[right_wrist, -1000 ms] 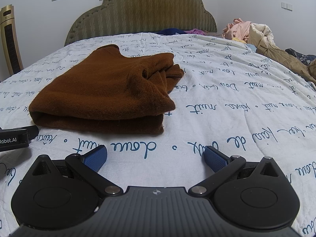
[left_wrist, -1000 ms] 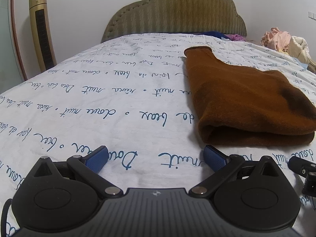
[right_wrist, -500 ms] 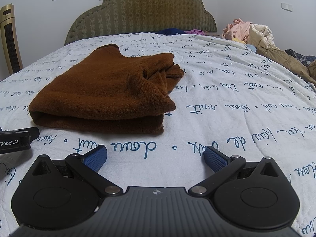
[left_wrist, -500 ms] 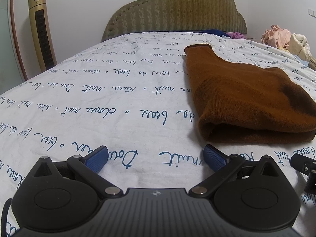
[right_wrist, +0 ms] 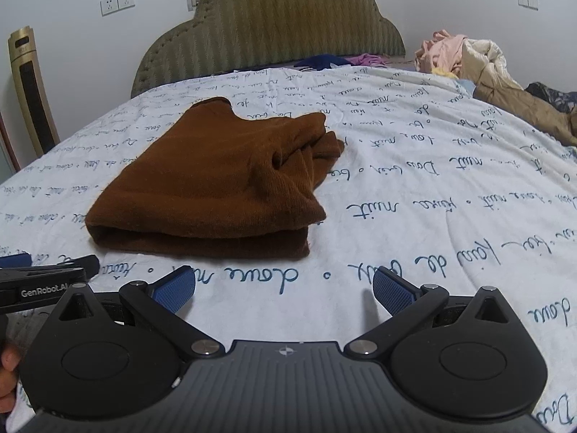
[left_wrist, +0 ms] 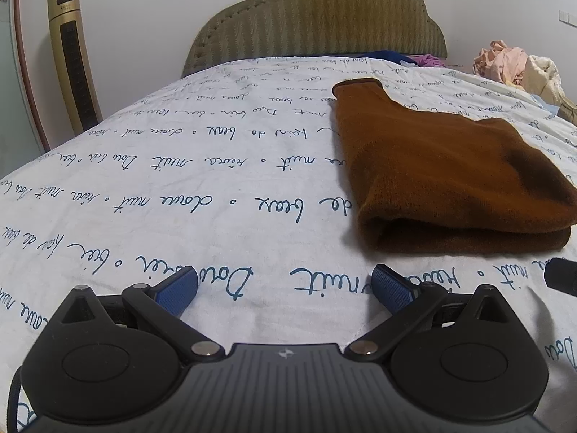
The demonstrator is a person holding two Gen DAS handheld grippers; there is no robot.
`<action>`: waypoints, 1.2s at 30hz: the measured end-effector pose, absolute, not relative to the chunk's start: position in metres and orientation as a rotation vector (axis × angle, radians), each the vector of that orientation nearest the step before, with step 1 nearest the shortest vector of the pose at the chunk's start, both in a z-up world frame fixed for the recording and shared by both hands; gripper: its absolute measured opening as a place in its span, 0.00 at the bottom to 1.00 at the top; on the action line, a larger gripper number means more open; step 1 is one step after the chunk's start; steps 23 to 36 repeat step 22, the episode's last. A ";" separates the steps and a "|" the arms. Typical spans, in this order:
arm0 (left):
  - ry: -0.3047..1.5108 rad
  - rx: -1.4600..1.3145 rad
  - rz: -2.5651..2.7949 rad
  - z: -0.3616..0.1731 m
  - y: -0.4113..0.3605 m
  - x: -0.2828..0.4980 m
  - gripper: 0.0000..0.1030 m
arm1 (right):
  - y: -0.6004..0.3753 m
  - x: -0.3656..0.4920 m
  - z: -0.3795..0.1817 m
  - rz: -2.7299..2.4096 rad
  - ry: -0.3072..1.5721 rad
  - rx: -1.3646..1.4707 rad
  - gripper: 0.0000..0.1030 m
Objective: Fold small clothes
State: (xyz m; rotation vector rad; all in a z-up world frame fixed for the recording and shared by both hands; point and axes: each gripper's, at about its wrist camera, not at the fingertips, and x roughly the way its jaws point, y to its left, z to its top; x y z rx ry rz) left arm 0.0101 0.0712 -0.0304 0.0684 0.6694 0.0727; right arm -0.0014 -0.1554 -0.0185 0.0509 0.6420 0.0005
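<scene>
A brown knitted garment (left_wrist: 443, 176) (right_wrist: 216, 184) lies folded into a thick stack on the white bedsheet with blue script (left_wrist: 180, 180) (right_wrist: 450, 187). Its folded edge faces me, and bunched fabric sticks out at its far right corner in the right wrist view. My left gripper (left_wrist: 285, 285) stands open over bare sheet, to the near left of the garment. My right gripper (right_wrist: 285, 285) is also open, just in front of the garment's near right corner, holding nothing. The left gripper's side (right_wrist: 43, 281) shows at the left edge of the right wrist view.
A padded olive headboard (left_wrist: 317, 21) (right_wrist: 267, 25) stands at the far end. A pile of loose clothes (right_wrist: 479, 68) (left_wrist: 519, 68) lies at the bed's far right. Blue and purple garments (right_wrist: 335, 60) rest near the headboard. A gold tower fan (left_wrist: 74, 61) stands left of the bed.
Both grippers have shifted slightly, the right one a little to the right, so the garment sits further left in its view. Neither has closed. The garment has not moved.
</scene>
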 end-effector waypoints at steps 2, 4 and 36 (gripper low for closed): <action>0.665 0.072 0.075 -0.031 0.070 0.010 1.00 | -0.158 0.002 -0.021 0.002 0.646 0.065 1.00; 0.661 0.076 0.076 -0.031 0.070 0.010 1.00 | -0.159 0.005 -0.024 0.011 0.652 0.082 1.00; 0.618 0.077 0.066 -0.021 0.079 0.000 1.00 | -0.152 0.002 -0.027 0.032 0.653 -0.007 1.00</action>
